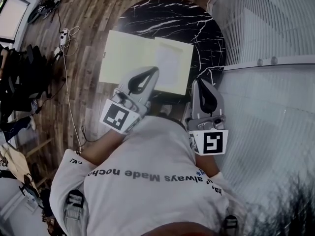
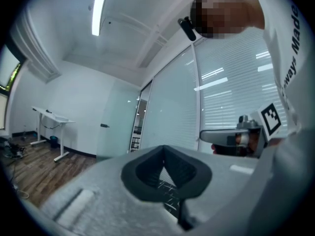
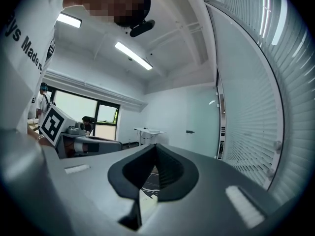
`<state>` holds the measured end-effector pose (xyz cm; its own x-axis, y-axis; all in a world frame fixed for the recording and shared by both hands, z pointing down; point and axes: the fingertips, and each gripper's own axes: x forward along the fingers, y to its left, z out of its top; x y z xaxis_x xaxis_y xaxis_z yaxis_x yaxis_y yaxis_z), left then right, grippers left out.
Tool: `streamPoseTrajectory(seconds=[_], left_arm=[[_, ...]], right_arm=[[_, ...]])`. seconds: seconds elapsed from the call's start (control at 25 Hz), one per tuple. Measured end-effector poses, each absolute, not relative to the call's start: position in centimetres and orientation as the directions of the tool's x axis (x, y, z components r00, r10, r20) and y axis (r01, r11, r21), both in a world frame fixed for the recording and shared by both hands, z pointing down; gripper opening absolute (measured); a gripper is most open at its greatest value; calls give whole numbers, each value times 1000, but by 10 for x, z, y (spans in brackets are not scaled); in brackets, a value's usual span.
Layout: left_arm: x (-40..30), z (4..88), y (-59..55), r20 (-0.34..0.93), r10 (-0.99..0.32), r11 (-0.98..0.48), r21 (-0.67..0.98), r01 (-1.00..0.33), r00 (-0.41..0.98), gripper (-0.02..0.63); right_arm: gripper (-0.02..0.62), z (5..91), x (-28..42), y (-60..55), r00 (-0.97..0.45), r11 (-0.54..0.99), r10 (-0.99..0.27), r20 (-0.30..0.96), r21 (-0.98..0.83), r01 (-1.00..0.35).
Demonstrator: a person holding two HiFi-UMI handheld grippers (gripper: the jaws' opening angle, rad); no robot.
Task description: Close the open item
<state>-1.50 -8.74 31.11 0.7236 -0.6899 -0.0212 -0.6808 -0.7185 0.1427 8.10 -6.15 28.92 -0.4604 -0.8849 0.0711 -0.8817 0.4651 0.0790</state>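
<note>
Nearby, open folder point(image 1: 127, 58), left gripper point(image 1: 150, 73), right gripper point(image 1: 204, 85)

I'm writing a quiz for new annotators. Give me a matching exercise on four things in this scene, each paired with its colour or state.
Things:
1. open book
2. round table
3. left gripper
4. floor

Colour or state:
a. black with white veins
b. jaws shut, nothing between them
c. brown wooden boards
d. pale yellow, lying open on the table

Pairs: 1-d, 2-a, 3-b, 4-c
</note>
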Motion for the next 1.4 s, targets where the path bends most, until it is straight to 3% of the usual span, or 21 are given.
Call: streamPoseTrajectory(seconds=[0.48,1.12,1.4], left_arm=[[-63,375,-76,78,-740,-643,205,-738,668,57],[-152,573,-46,334,-736,-528,263,-808,589,84],[-183,655,-19,453,-701,-416,368,-832,551,112]], right_arm=[[2,297,69,-56,-471,477,-878,80,79,-875],[2,295,44,-52,-515,523,-852,91,110,-845],[2,295,40,-51,-519,528,-849,101,112,-842]])
